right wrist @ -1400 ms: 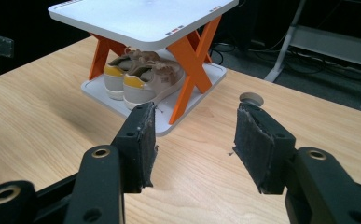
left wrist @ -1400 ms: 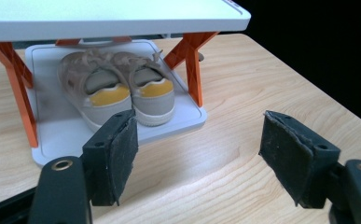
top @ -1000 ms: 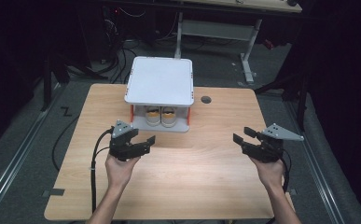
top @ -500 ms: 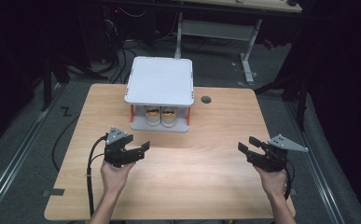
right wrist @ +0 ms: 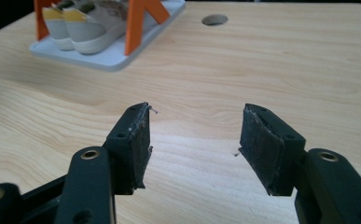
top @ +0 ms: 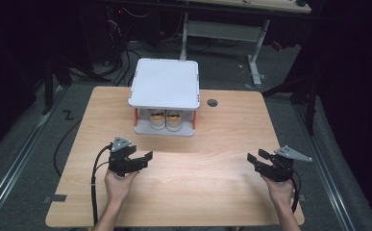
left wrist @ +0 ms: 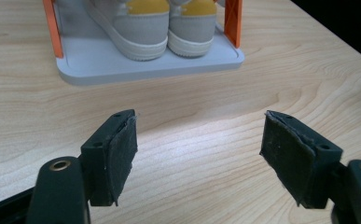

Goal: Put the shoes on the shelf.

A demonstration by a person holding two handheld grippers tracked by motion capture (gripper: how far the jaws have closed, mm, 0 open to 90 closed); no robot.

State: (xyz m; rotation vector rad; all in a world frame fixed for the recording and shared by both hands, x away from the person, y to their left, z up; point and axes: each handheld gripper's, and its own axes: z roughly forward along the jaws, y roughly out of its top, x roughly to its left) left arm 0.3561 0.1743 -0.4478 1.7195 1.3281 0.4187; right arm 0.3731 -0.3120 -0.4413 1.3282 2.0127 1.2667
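Note:
A small white rack [top: 164, 84] with orange posts stands at the back middle of the wooden table [top: 222, 139]. On its lower shelf sits a pair of grey shoes with yellow heels [top: 166, 119], heels toward me. The shoes [left wrist: 164, 23] and the shelf [left wrist: 122, 70] show close ahead in the left gripper view, and off to the upper left as the shoes [right wrist: 82, 25] in the right gripper view. My left gripper [top: 142, 158] is open above the table in front of the rack. My right gripper [top: 255, 160] is open near the table's right front. Both hold nothing.
A round cable hole [top: 212, 102] lies in the table right of the rack. A black cable [top: 95, 183] trails from the left gripper over the front edge. Beyond the table stand desk legs [top: 253, 53] and floor cables.
Both hands have drawn back toward the table's front edge, the left gripper drifting left and the right gripper farther right. Both stay open.

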